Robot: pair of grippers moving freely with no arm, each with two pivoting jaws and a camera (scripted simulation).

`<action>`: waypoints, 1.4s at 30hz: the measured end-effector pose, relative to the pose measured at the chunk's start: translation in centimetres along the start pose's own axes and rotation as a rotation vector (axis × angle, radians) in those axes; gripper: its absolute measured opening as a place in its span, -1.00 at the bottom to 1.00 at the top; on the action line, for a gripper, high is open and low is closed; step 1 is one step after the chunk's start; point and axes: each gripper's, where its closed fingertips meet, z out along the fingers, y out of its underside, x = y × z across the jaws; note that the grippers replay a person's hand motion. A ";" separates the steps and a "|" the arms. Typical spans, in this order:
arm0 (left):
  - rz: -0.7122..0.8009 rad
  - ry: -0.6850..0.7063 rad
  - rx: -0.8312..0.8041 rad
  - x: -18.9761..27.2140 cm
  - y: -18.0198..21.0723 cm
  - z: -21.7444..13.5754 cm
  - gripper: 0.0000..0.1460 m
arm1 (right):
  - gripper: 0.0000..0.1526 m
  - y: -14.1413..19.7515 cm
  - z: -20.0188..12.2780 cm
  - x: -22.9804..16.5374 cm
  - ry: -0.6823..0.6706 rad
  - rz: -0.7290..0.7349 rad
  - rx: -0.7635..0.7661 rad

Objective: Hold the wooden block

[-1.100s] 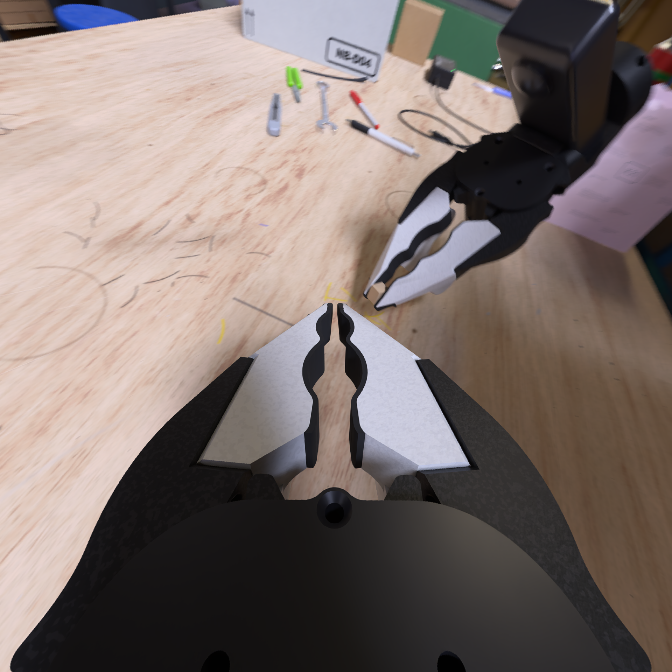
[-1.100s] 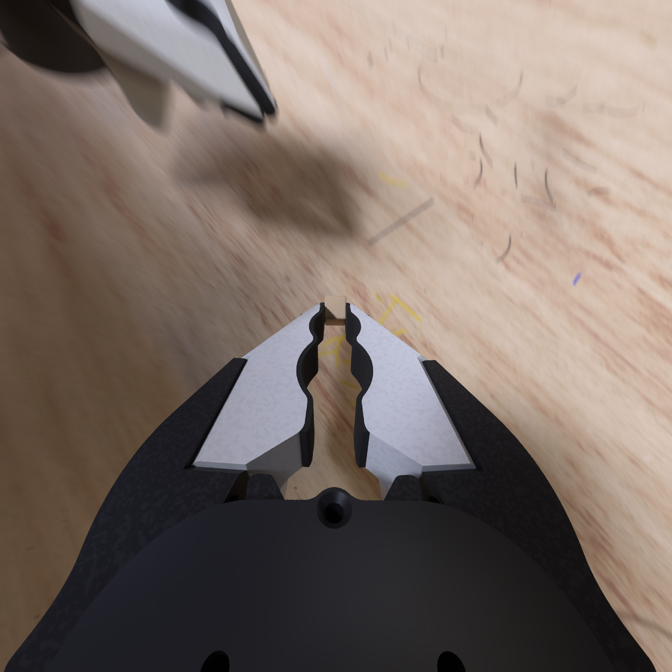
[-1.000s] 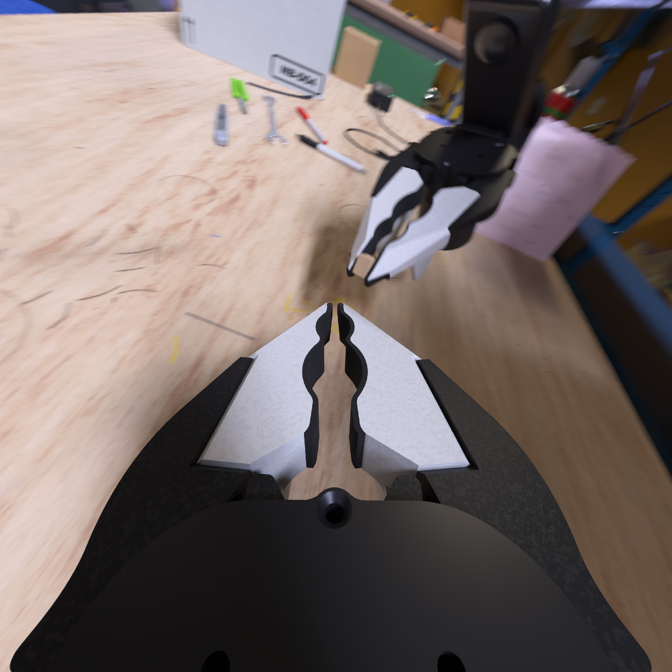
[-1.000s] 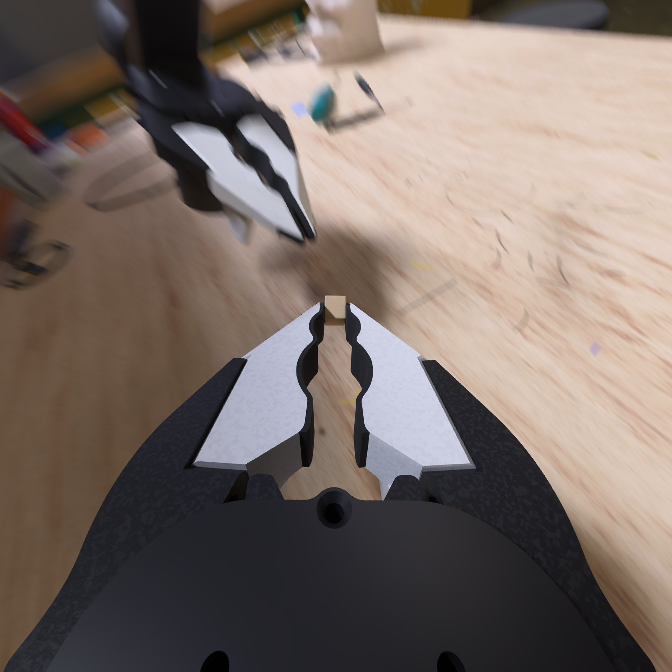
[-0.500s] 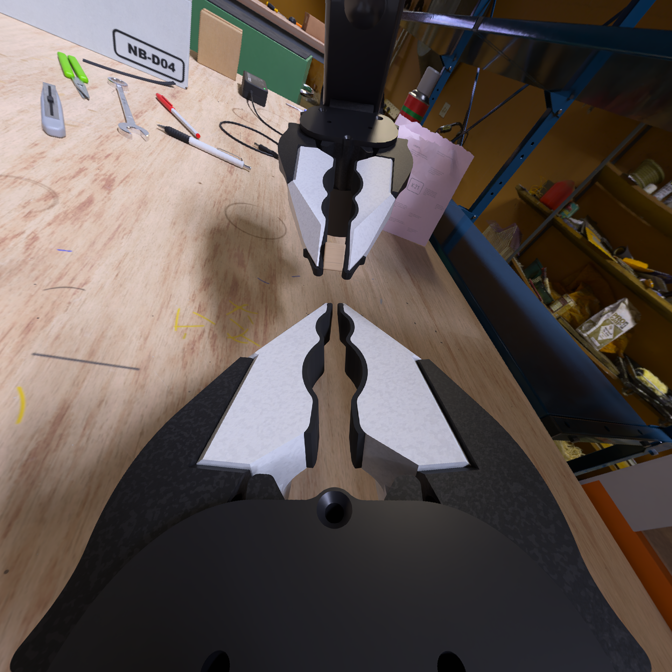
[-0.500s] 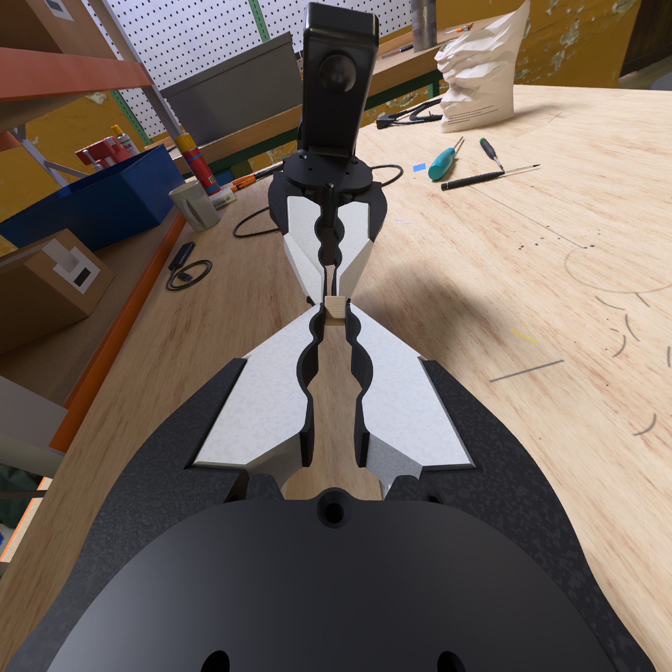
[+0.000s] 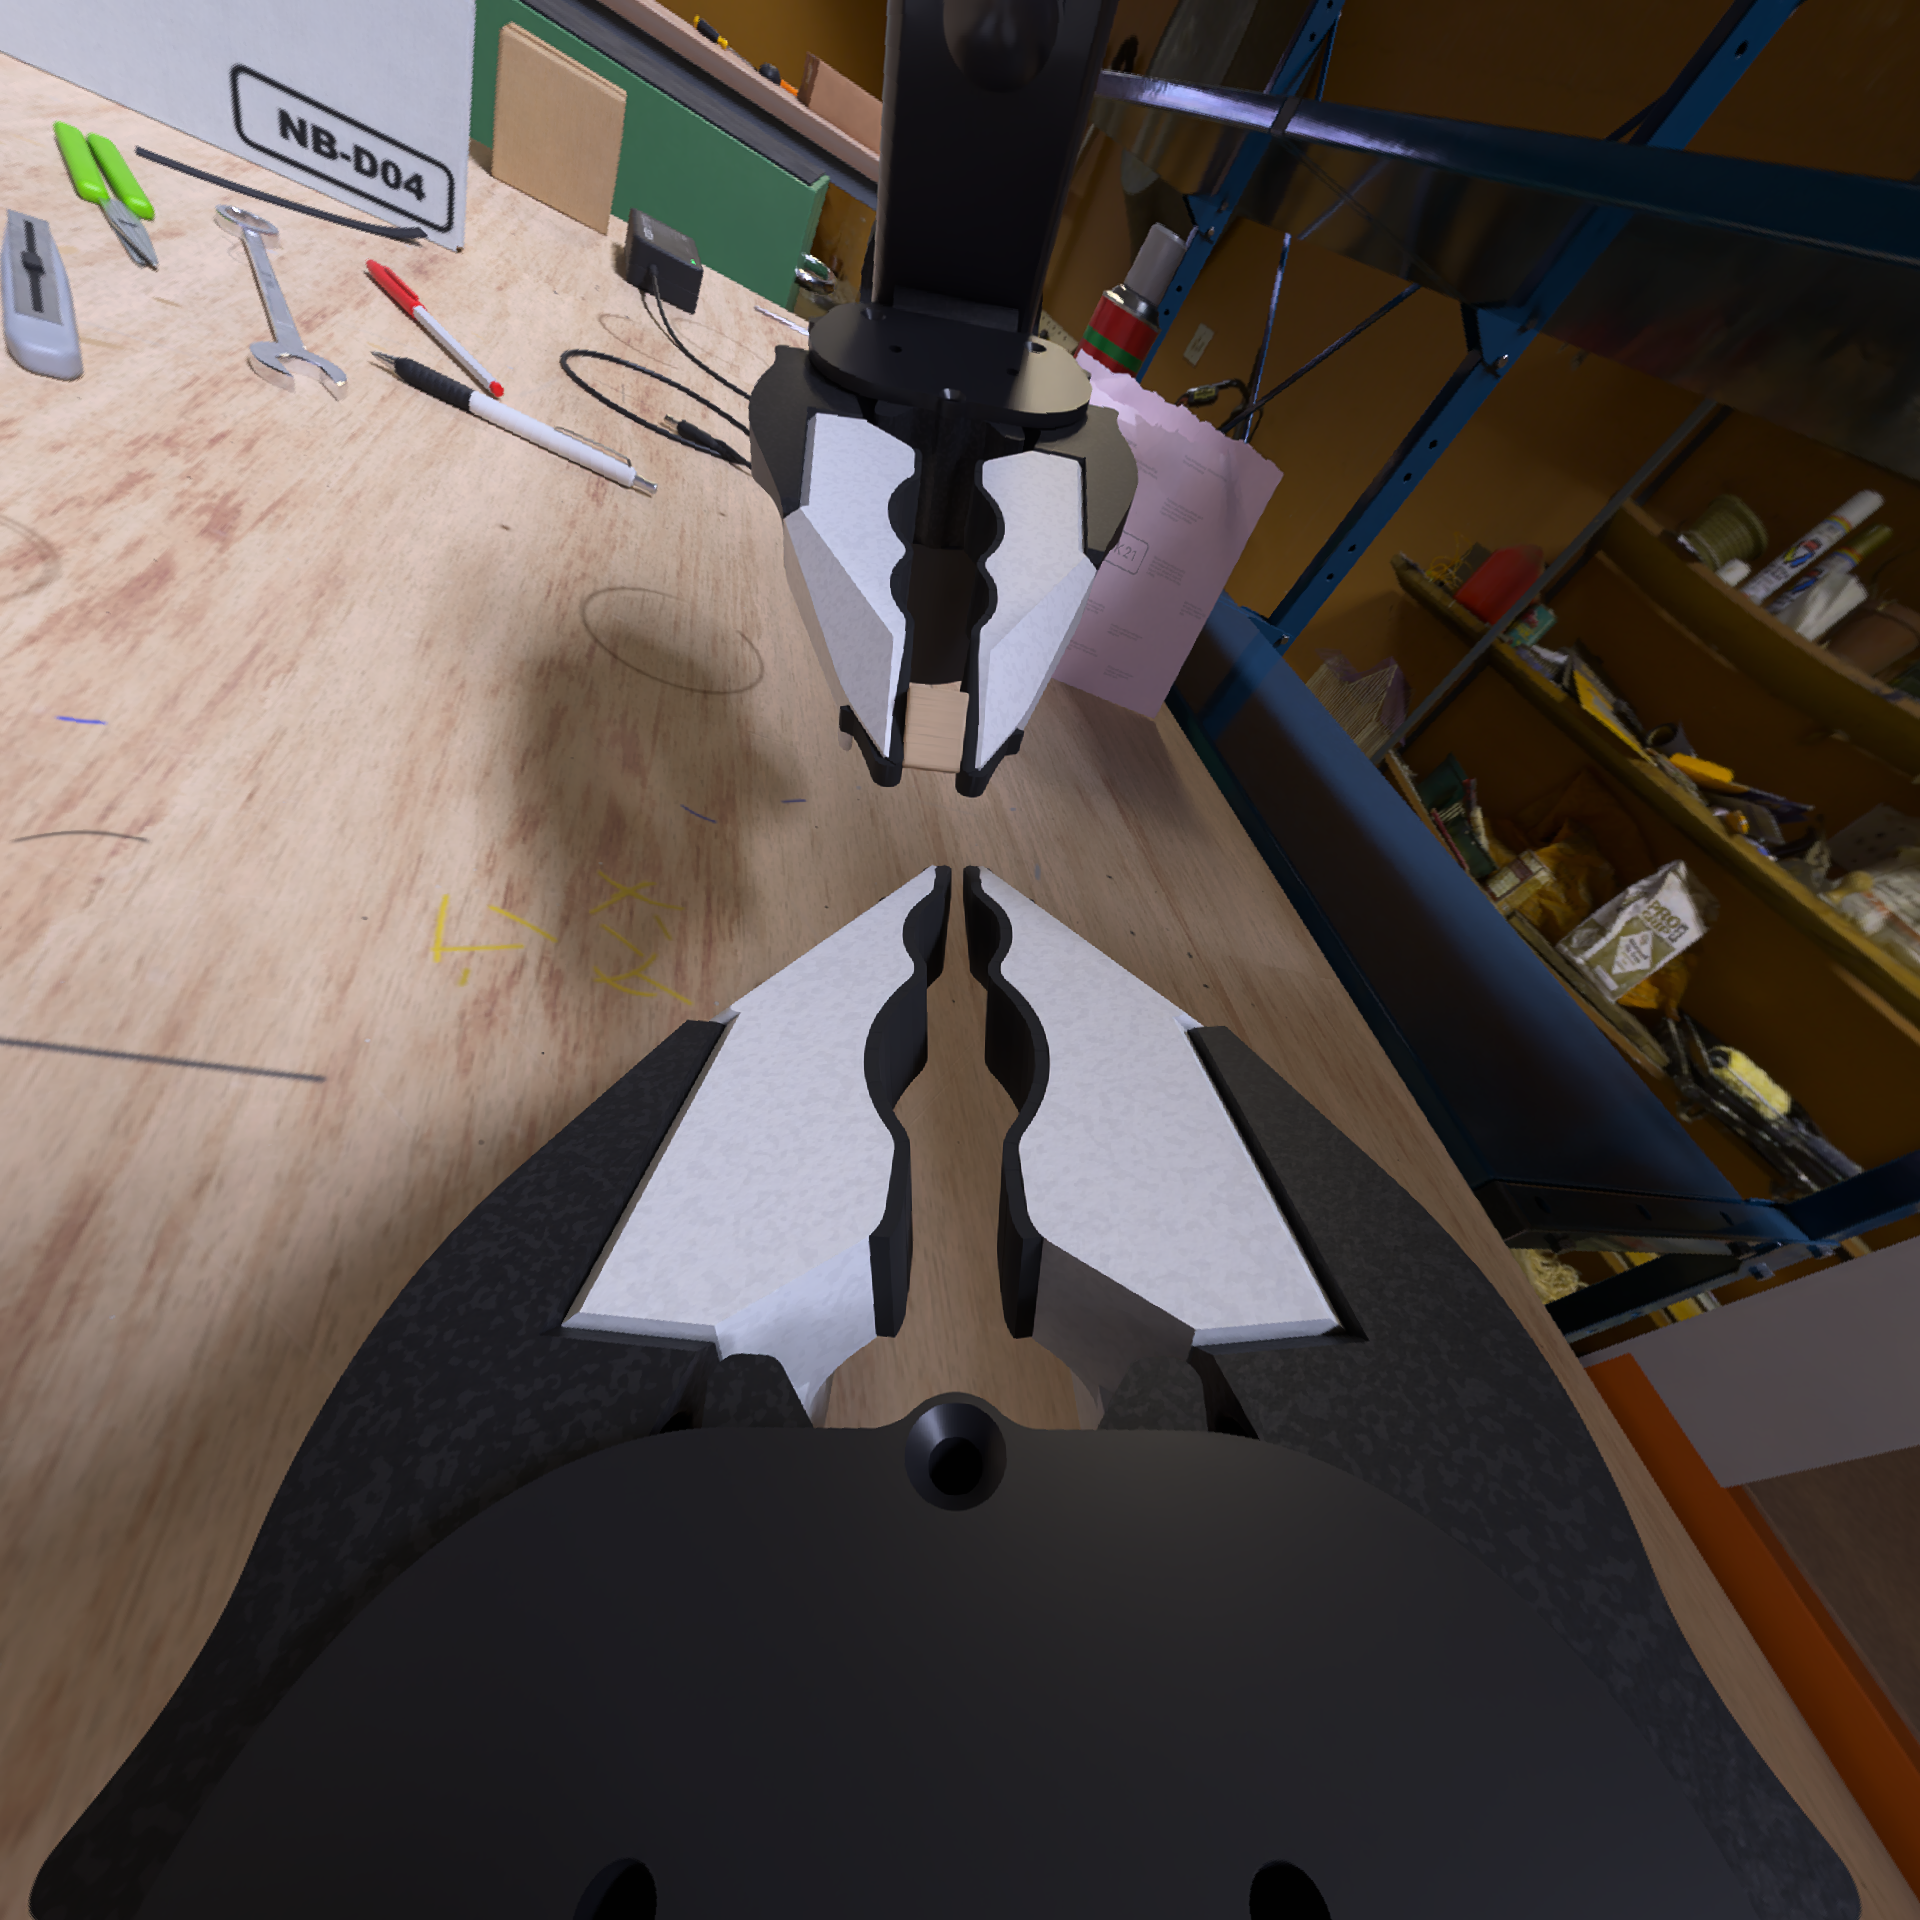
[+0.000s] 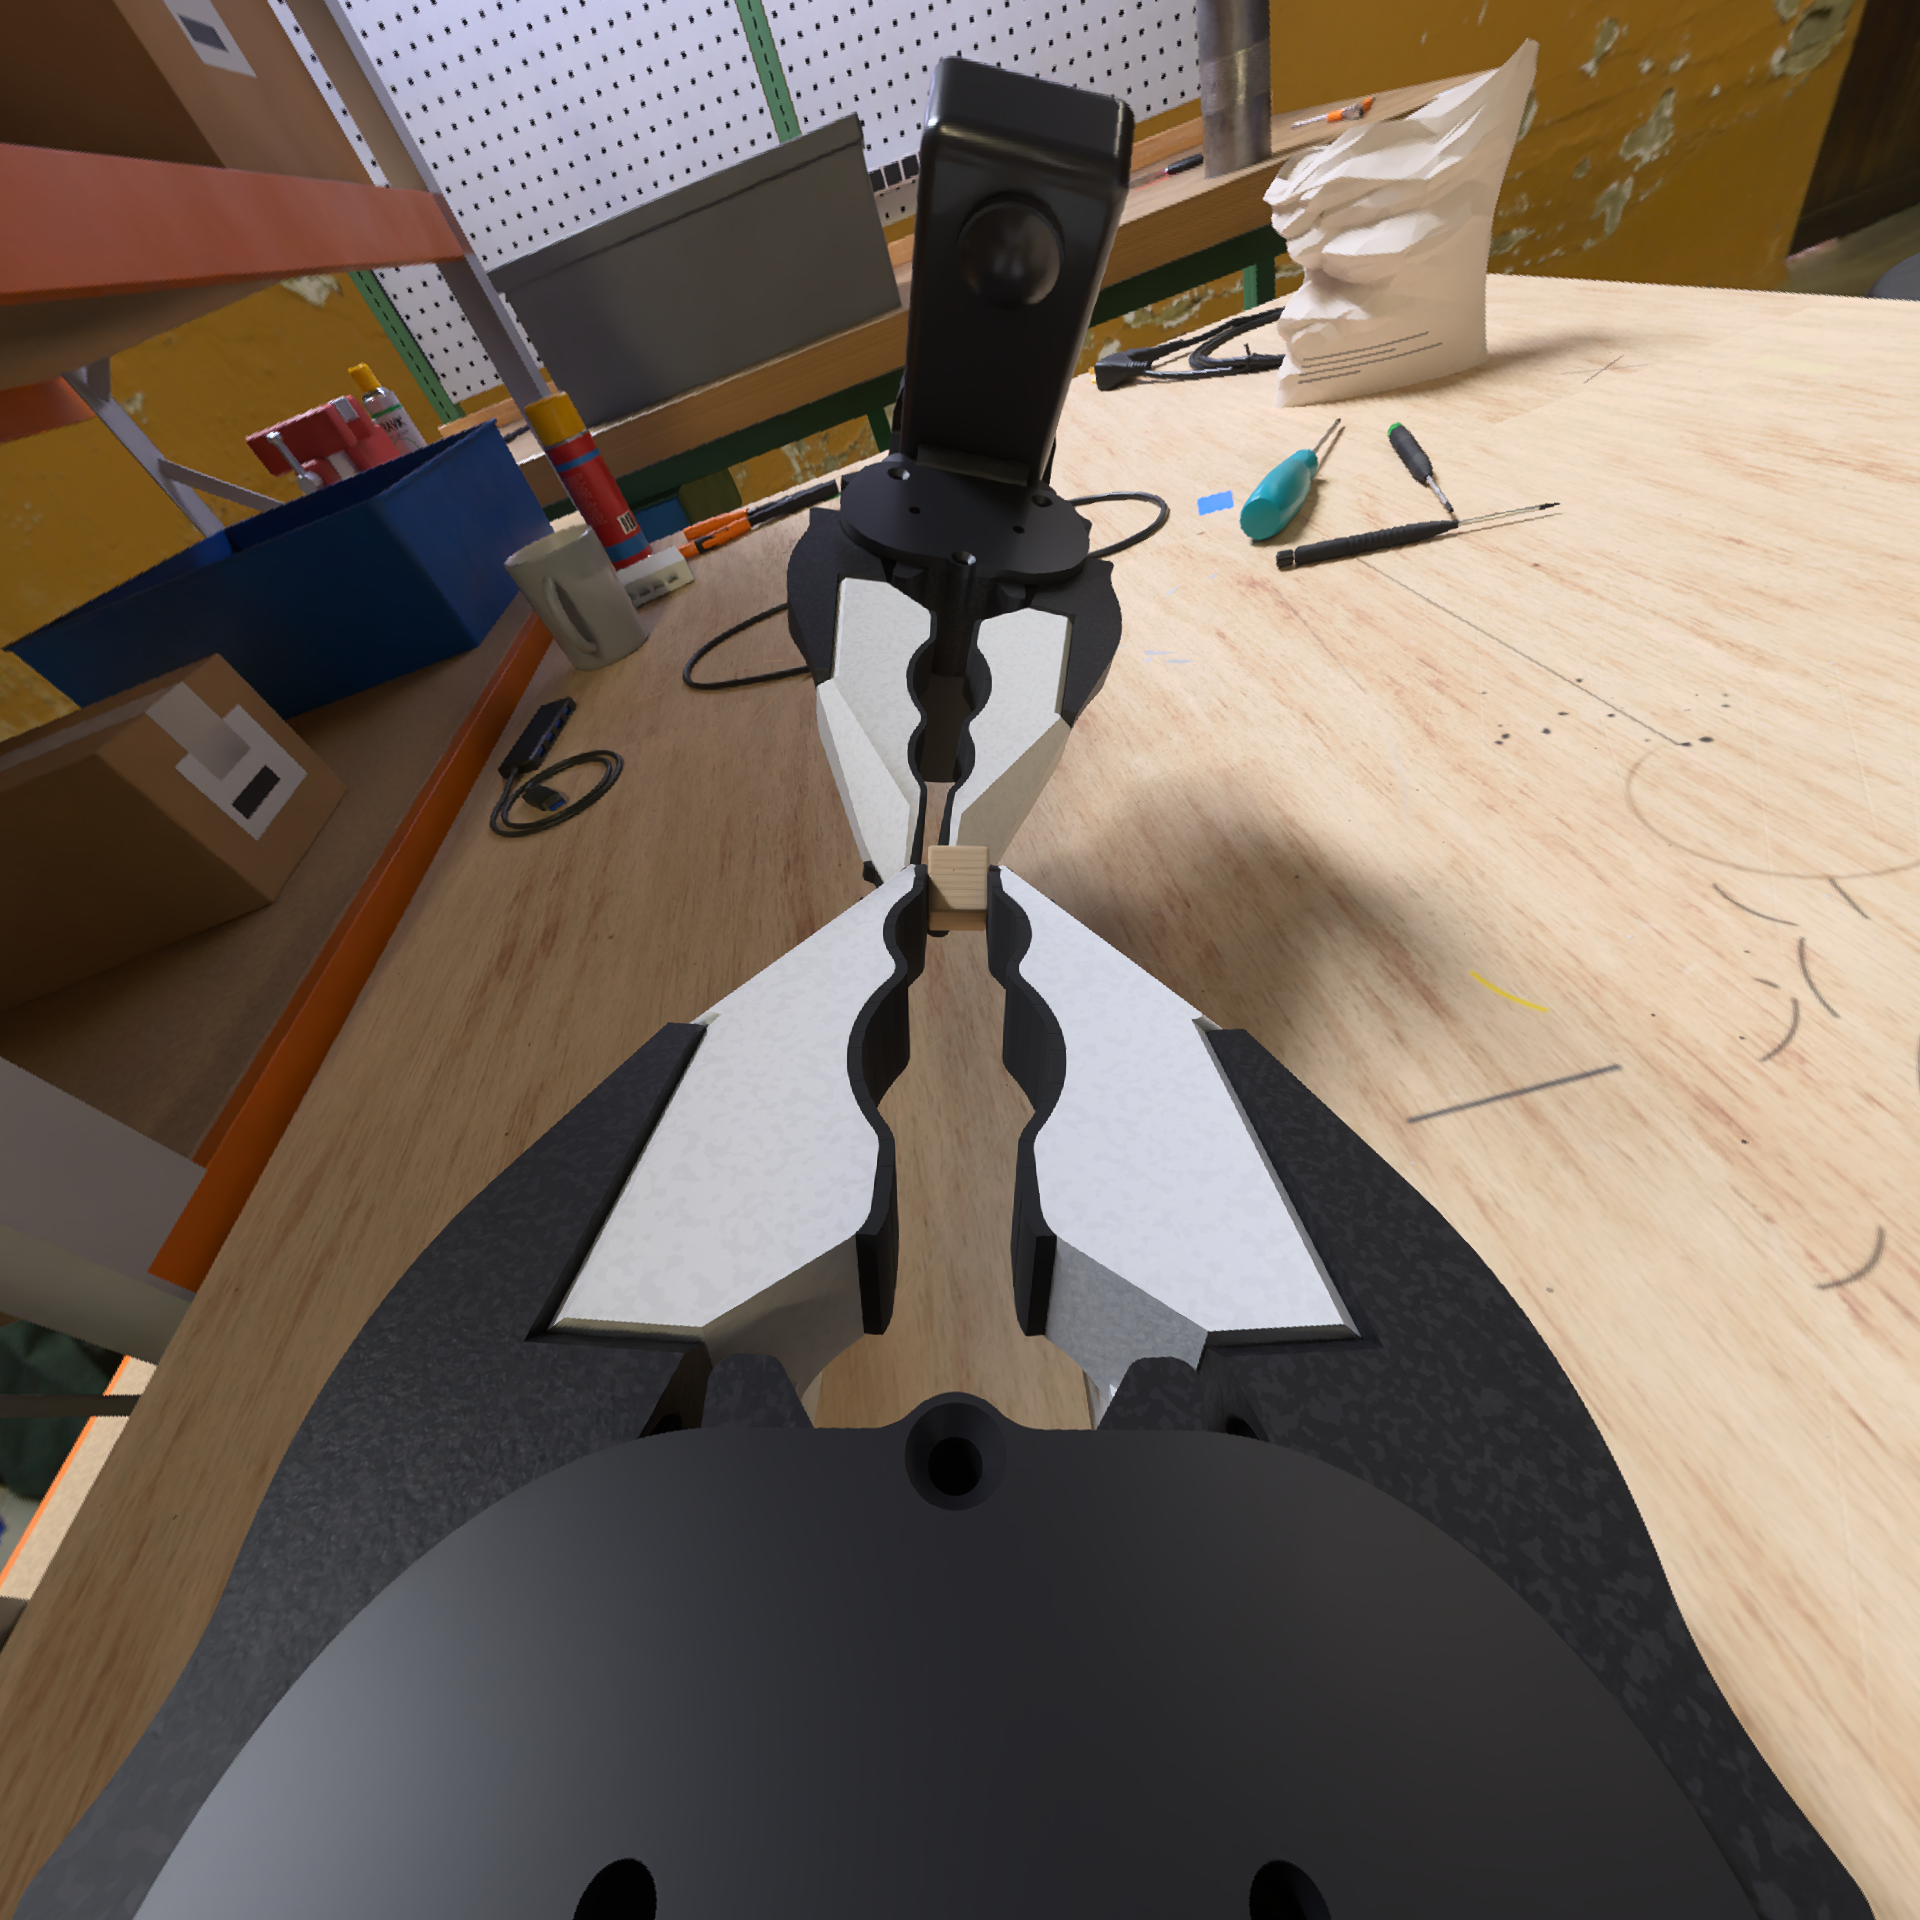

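Note:
The wooden block (image 8: 957, 881) is a small pale cube pinched between the tips of my right gripper (image 8: 956, 896), which is shut on it and holds it above the wooden workbench (image 8: 1455, 831). In the left wrist view the right gripper (image 7: 928, 774) hangs tips-down straight ahead with the block (image 7: 932, 730) between its fingers. My left gripper (image 7: 956, 878) is shut and empty, its tips a short gap from the block. In the right wrist view the left gripper (image 8: 935, 836) faces me just behind the block.
A wrench (image 7: 278, 301), pens (image 7: 520, 421), green pliers (image 7: 104, 182) and a pink paper bag (image 7: 1174, 561) lie at the far side. A teal screwdriver (image 8: 1283, 494), white bag (image 8: 1382, 229), mug (image 8: 577, 597) and blue bin (image 8: 291, 582) sit beyond. The bench edge (image 7: 1299, 883) runs close on the right.
Both grippers swung up from near the table to face each other tip to tip. The right gripper kept the block and raised it off the bench. Little moved in the last half second.

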 end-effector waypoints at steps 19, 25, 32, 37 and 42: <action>0.077 0.035 0.001 1.0 0.0 0.2 -0.97 | -0.87 0.1 -0.2 -1.2 -0.168 0.129 0.052; 0.085 0.052 -0.011 1.3 0.2 0.1 -0.97 | -0.87 0.3 0.0 -1.5 -0.191 0.139 0.054; 0.076 0.052 -0.070 1.2 1.1 0.4 -0.97 | -0.87 1.2 0.2 -1.5 -0.197 0.150 0.008; 0.089 0.026 -0.102 1.0 1.5 0.5 -0.97 | -0.87 1.7 0.2 -1.5 -0.177 0.125 -0.047; 0.124 0.000 -0.166 0.8 2.4 0.7 -0.97 | -0.87 2.6 0.2 -1.5 -0.155 0.088 -0.129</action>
